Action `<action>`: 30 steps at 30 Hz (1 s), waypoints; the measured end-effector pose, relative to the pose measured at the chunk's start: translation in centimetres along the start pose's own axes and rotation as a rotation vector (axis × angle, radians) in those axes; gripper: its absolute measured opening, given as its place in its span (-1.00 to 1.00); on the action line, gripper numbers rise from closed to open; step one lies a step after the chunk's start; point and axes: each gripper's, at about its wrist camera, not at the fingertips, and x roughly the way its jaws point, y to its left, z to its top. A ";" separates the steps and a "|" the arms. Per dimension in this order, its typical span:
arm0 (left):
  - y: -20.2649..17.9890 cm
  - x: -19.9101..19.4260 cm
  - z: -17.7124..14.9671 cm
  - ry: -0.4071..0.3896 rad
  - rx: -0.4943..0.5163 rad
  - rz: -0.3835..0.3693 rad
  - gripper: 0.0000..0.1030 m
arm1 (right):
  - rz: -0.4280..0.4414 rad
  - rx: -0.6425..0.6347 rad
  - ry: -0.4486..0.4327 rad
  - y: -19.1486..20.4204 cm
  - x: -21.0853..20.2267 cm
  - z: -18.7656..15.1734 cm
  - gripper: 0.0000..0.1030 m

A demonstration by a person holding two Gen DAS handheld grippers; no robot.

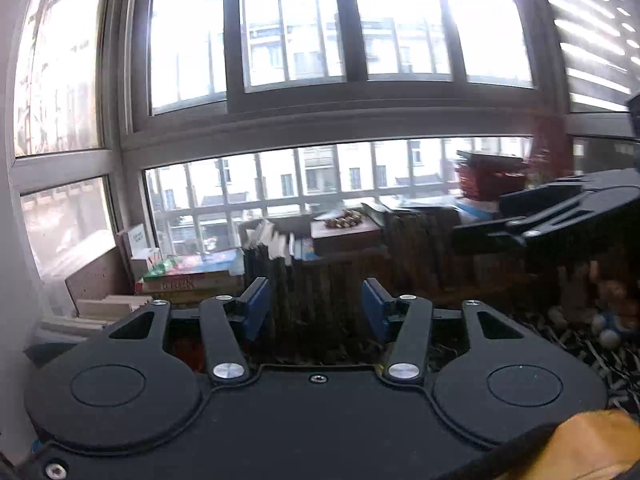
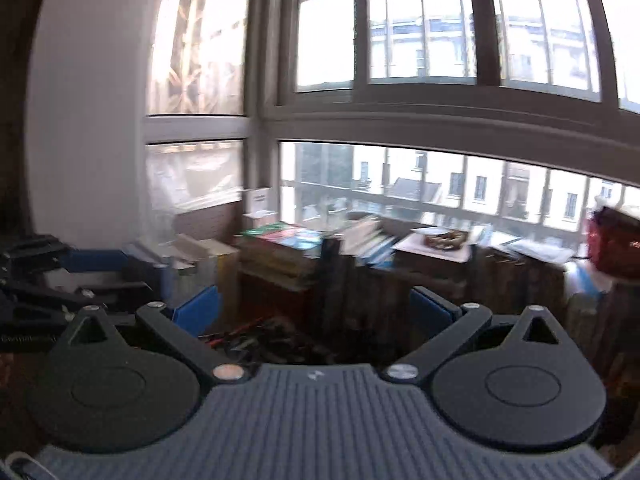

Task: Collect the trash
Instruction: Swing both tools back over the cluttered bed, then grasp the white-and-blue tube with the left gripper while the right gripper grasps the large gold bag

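My left gripper (image 1: 316, 306) is open, its blue pads apart with nothing between them, held up facing a window corner. My right gripper (image 2: 316, 310) is open wider and also holds nothing. The right gripper (image 1: 548, 212) shows at the right edge of the left wrist view, and the left gripper (image 2: 76, 276) at the left edge of the right wrist view. No clear piece of trash stands out; a dark tangle of scraps (image 2: 272, 340) lies low between the right fingers, too blurred to name.
Stacks of books (image 1: 192, 276) and upright volumes (image 1: 320, 280) line the sill below the big window (image 1: 304, 40). A red crate (image 1: 492, 178) sits on books at the right. Shredded paper and small figures (image 1: 600, 328) lie lower right. An orange sleeve (image 1: 592, 444) shows.
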 end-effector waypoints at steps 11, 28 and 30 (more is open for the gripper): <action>-2.3 15.9 -6.8 0.265 -0.079 0.013 0.04 | -0.052 0.144 0.239 -8.9 9.6 -8.6 1.00; -4.4 28.8 -24.6 0.630 -0.139 0.002 0.02 | 0.092 0.067 0.522 -10.1 22.7 -25.6 1.00; -4.6 28.5 -24.7 0.628 -0.135 -0.003 0.02 | 0.079 0.068 0.541 -10.0 23.7 -26.2 1.00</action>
